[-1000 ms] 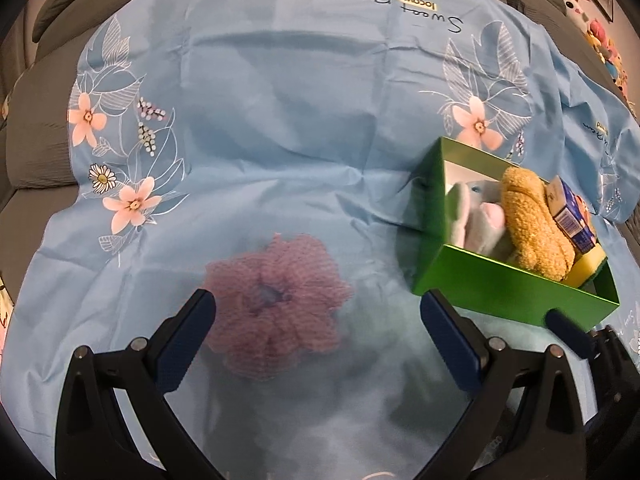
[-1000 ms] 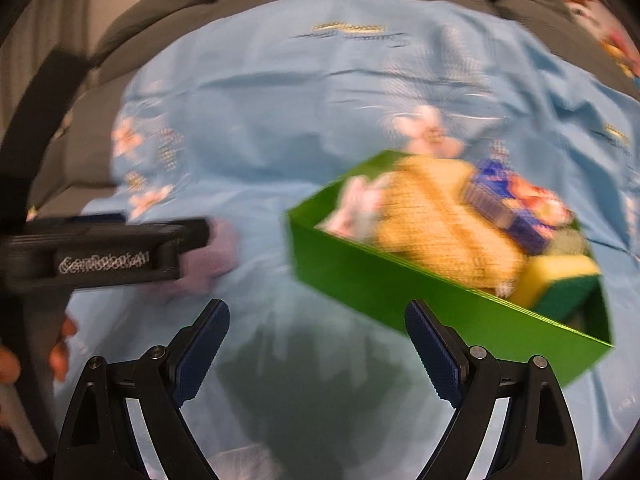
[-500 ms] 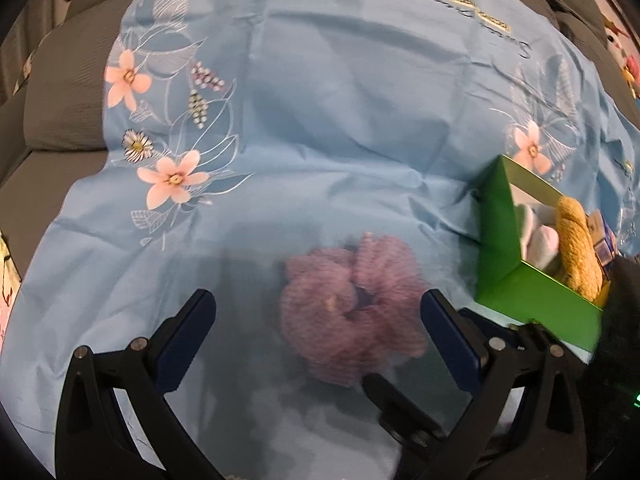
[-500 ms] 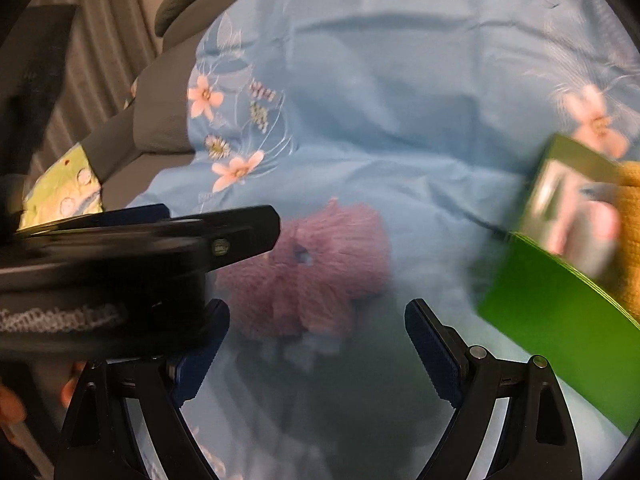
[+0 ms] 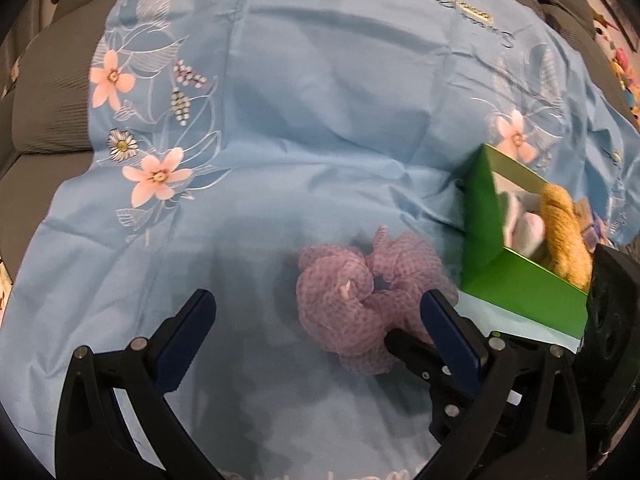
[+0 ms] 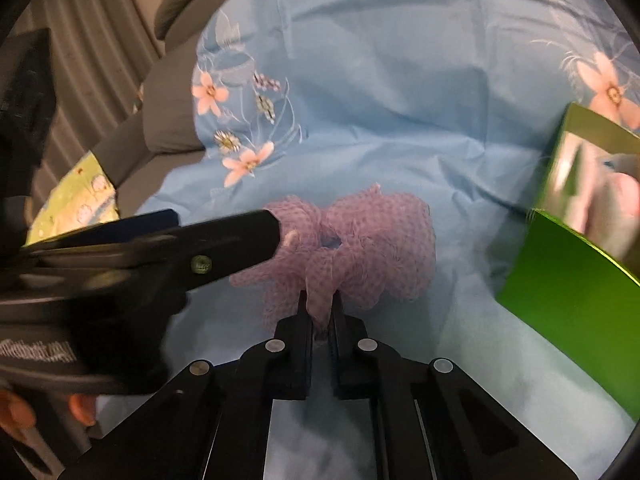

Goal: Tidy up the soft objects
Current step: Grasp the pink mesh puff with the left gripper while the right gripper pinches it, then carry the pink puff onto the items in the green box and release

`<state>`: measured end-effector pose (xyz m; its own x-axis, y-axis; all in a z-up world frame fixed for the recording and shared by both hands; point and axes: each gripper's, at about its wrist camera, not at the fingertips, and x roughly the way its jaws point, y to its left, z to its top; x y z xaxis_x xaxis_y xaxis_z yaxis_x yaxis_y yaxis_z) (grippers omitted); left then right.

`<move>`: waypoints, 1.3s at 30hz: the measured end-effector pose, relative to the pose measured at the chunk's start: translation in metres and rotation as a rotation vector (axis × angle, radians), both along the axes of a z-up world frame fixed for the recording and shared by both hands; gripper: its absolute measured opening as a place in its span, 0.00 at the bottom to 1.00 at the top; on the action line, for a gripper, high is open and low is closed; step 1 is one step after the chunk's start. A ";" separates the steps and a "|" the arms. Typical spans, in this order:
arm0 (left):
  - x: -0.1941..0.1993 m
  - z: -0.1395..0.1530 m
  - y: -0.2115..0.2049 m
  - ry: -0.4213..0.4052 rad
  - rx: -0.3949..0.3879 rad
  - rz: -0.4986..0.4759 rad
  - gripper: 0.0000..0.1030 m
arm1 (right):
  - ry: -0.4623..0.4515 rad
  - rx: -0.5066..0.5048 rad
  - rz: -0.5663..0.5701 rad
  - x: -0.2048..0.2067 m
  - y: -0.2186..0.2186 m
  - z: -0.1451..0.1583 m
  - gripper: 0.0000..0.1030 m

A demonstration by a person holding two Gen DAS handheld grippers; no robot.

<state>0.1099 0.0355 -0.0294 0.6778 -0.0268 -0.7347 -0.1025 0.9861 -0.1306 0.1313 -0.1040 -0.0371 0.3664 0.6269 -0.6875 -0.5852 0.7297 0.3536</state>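
Observation:
A purple mesh scrunchie (image 5: 360,296) lies on the light blue flowered cloth (image 5: 320,120). My right gripper (image 6: 319,300) is shut on the near edge of the scrunchie (image 6: 360,248). My left gripper (image 5: 316,316) is open and empty, its fingers on either side of the scrunchie's near left part. The left gripper also shows in the right wrist view (image 6: 160,248), reaching in from the left. A green box (image 5: 516,280) to the right holds a tan fuzzy toy (image 5: 564,236) and a white soft item (image 5: 524,228).
The cloth covers a grey couch (image 5: 48,120). The green box (image 6: 572,264) stands close to the right of the scrunchie. A yellow-green patterned item (image 6: 76,200) lies at the cloth's left edge. Colourful toys (image 5: 624,72) sit at the far right.
My right gripper has moved in onto the scrunchie and shut on its near edge; it was open before. The left gripper has shifted left, staying open.

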 end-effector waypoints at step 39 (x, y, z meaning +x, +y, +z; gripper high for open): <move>0.039 0.064 -0.183 -0.087 -0.086 -0.433 0.98 | -0.265 0.239 -0.325 -0.025 -0.174 0.086 0.08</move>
<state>0.1488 -0.1474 0.0350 0.6496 -0.3799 -0.6585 0.3320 0.9210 -0.2038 0.1063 -0.2777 0.0491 0.7124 0.5800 -0.3951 -0.4329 0.8063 0.4030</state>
